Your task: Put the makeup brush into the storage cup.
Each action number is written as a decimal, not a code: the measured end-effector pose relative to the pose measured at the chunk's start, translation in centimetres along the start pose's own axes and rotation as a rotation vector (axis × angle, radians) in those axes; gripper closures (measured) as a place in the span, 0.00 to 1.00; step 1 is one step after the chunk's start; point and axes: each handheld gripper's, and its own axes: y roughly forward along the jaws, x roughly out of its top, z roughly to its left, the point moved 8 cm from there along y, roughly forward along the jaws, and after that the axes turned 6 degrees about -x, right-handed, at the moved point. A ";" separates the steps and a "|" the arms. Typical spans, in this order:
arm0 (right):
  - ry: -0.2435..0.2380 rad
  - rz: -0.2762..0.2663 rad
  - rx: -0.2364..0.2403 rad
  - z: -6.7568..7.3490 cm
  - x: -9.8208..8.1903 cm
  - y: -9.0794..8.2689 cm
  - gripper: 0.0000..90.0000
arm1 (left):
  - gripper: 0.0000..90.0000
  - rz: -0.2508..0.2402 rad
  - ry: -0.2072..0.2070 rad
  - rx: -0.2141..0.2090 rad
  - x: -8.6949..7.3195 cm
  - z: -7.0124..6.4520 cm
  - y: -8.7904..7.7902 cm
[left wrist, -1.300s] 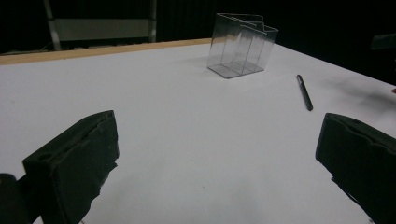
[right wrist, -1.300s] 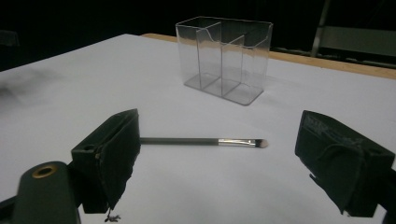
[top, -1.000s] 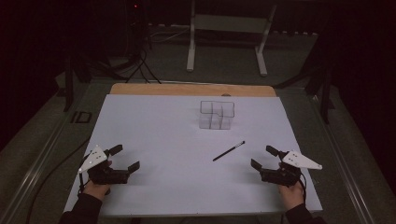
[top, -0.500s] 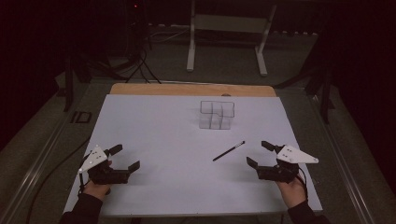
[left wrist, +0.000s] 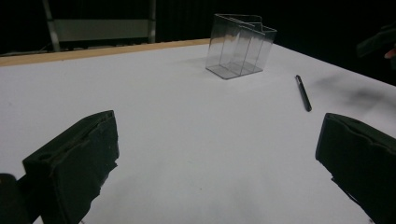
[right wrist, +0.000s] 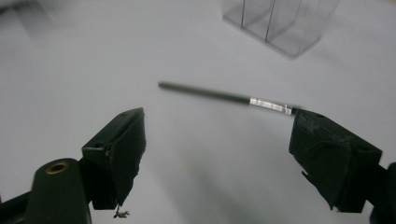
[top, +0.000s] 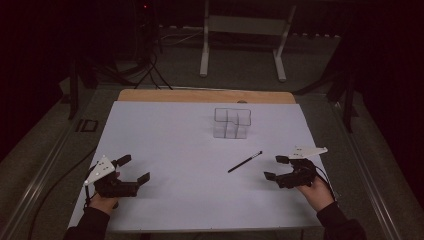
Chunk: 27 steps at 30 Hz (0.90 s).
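A thin black pen (top: 245, 162) with a silver band lies slantwise on the white table sheet (top: 175, 135), in front of a clear plastic organizer (top: 231, 122) with several compartments. My right gripper (top: 274, 167) hovers just right of the pen, open. Its jaws have just been closing slightly, with nothing between them. In the right gripper view the pen (right wrist: 224, 96) lies just beyond the right gripper (right wrist: 219, 144), its silver end near the right jaw. My left gripper (top: 135, 168) rests open at the front left, far from the pen (left wrist: 302, 92) and the organizer (left wrist: 240, 45).
A wooden strip (top: 205, 96) runs along the table's far edge. Beyond it stands a white metal frame (top: 240, 40) on a dark floor with cables (top: 145, 70). The person's right hand (top: 315, 192) and left hand (top: 102, 202) come in from the bottom.
The right gripper has moved left toward the pen and risen a little. The left gripper, the pen and the organizer have stayed in place.
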 end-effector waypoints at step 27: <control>-0.421 0.484 0.274 -0.9 -3.0 2.8 0.24 | 0.01 0.000 -0.011 0.001 -0.1 0.2 0.1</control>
